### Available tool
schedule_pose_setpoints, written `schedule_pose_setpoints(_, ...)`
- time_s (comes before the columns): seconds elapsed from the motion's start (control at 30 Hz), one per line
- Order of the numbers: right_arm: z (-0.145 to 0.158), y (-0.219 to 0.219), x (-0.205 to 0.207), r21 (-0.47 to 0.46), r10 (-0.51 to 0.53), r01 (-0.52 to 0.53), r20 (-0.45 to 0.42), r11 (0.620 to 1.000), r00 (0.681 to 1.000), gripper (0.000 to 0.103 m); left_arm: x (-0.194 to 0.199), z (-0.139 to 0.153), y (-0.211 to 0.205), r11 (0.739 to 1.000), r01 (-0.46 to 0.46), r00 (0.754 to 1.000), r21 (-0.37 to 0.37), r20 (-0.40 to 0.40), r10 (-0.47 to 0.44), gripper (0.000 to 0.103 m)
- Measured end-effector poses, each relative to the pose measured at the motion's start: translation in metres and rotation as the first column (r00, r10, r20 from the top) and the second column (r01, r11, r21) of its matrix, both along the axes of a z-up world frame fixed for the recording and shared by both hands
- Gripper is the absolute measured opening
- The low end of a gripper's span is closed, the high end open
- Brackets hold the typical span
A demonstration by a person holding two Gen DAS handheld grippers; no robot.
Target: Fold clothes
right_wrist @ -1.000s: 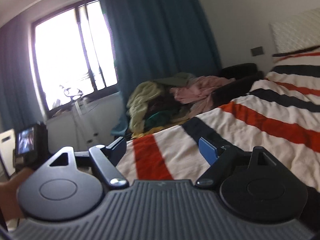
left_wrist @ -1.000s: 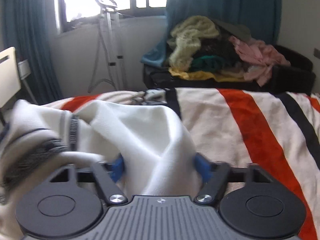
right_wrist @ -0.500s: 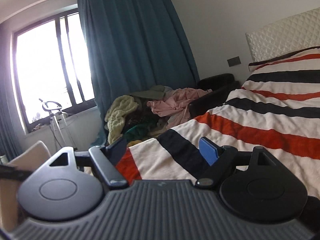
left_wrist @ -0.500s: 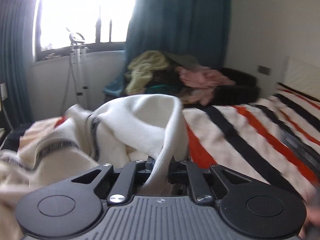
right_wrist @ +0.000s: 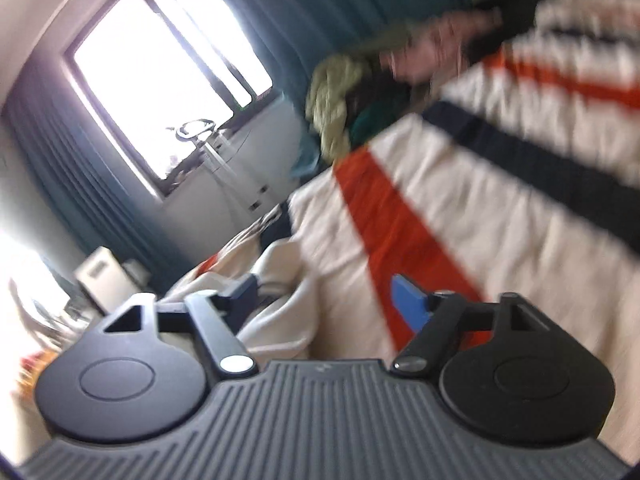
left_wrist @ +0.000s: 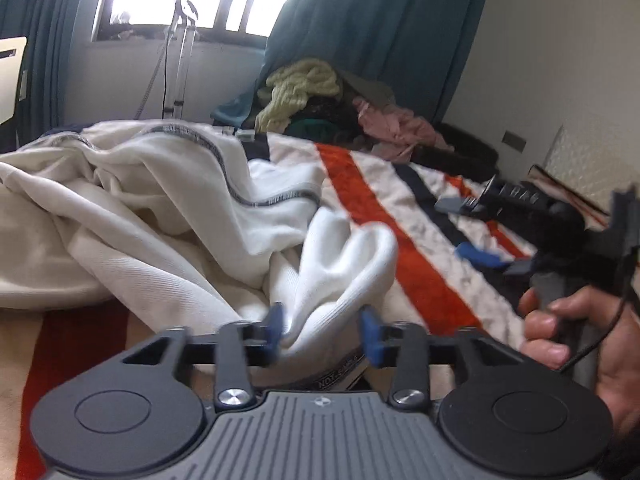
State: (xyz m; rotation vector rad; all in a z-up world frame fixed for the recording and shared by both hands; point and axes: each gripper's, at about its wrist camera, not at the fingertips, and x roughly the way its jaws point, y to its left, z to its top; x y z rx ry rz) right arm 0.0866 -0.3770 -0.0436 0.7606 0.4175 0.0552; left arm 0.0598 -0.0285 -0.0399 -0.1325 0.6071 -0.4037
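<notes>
White garment (left_wrist: 168, 200) lies crumpled on a striped blanket (left_wrist: 408, 264), a rolled fold between the parted jaws of the left gripper (left_wrist: 322, 330).
Soft ribbed knit with dark grey stitched seams; a woven label beneath the fold reads partly "NOY", the rest illegible. Blanket is fuzzy, banded cream, orange-red and black. Right gripper (right_wrist: 324, 300), held by a hand (left_wrist: 576, 344), has blue-padded jaws wide apart, gripping nothing, the garment's edge just before them. Clothes pile (left_wrist: 320, 100) sits beyond the bed, in loose heaps.
</notes>
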Motion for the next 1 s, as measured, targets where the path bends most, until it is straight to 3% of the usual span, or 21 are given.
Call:
schedule_pose_setpoints(0.07, -0.006, 0.003, 0.000, 0.063, 0.023, -0.022, -0.013, 0.998, 1.000, 0.063, -0.008, 0.007, 0.009, 1.000, -0.022, 1.000, -0.014, 0.009, 0.023, 0.073)
schedule_pose_setpoints(0.13, -0.012, 0.007, 0.001, 0.090, 0.041, -0.039, -0.025, 0.995, 0.999, 0.045, -0.018, 0.013, 0.018, 0.998, -0.056, 0.998, -0.024, -0.002, 0.056, 0.074)
schedule_pose_setpoints(0.2, -0.017, 0.010, 0.004, 0.096, 0.058, -0.053, -0.045, 0.994, 0.997, 0.044, -0.022, 0.016, 0.025, 0.995, -0.102, 0.995, -0.017, -0.011, 0.102, 0.083)
schedule_pose_setpoints(0.33, -0.017, 0.018, 0.032, 0.046, 0.107, -0.104, -0.082, 0.994, 0.991, 0.044, -0.018, 0.017, 0.038, 0.986, -0.167, 0.986, 0.027, 0.002, 0.167, 0.085)
schedule_pose_setpoints(0.5, -0.011, 0.038, 0.091, -0.029, 0.173, -0.178, -0.119, 0.984, 0.978, 0.049, -0.003, 0.019, 0.045, 0.984, -0.171, 0.984, 0.043, 0.061, 0.169, 0.094)
schedule_pose_setpoints(0.6, -0.009, 0.055, 0.133, -0.065, 0.212, -0.223, -0.145, 0.973, 0.967, 0.072, 0.005, 0.016, 0.045, 0.987, -0.152, 0.982, 0.041, 0.123, 0.146, 0.099)
schedule_pose_setpoints(0.77, -0.012, 0.084, 0.199, -0.123, 0.249, -0.281, -0.225, 0.952, 0.942, 0.070, 0.024, 0.005, 0.054, 0.985, -0.170, 0.979, 0.020, 0.122, 0.166, 0.099)
schedule_pose_setpoints(0.87, -0.002, 0.111, 0.228, -0.233, 0.278, -0.340, -0.262, 0.911, 0.924, 0.050, 0.036, -0.002, 0.063, 0.982, -0.190, 0.976, -0.005, 0.104, 0.189, 0.099)
schedule_pose_setpoints(0.9, 0.008, 0.125, 0.236, -0.320, 0.285, -0.360, -0.259, 0.877, 0.923, 0.021, 0.040, -0.004, 0.065, 0.980, -0.197, 0.976, -0.013, 0.098, 0.197, 0.099)
schedule_pose_setpoints(0.93, 0.018, 0.136, 0.242, -0.385, 0.285, -0.364, -0.249, 0.848, 0.926, 0.012, 0.044, -0.007, 0.068, 0.979, -0.203, 0.975, -0.021, 0.092, 0.204, 0.099)
schedule_pose_setpoints(1.0, 0.042, 0.157, 0.253, -0.500, 0.273, -0.340, -0.203, 0.797, 0.940, 0.010, 0.050, -0.011, 0.074, 0.974, -0.222, 0.971, -0.036, 0.081, 0.225, 0.099)
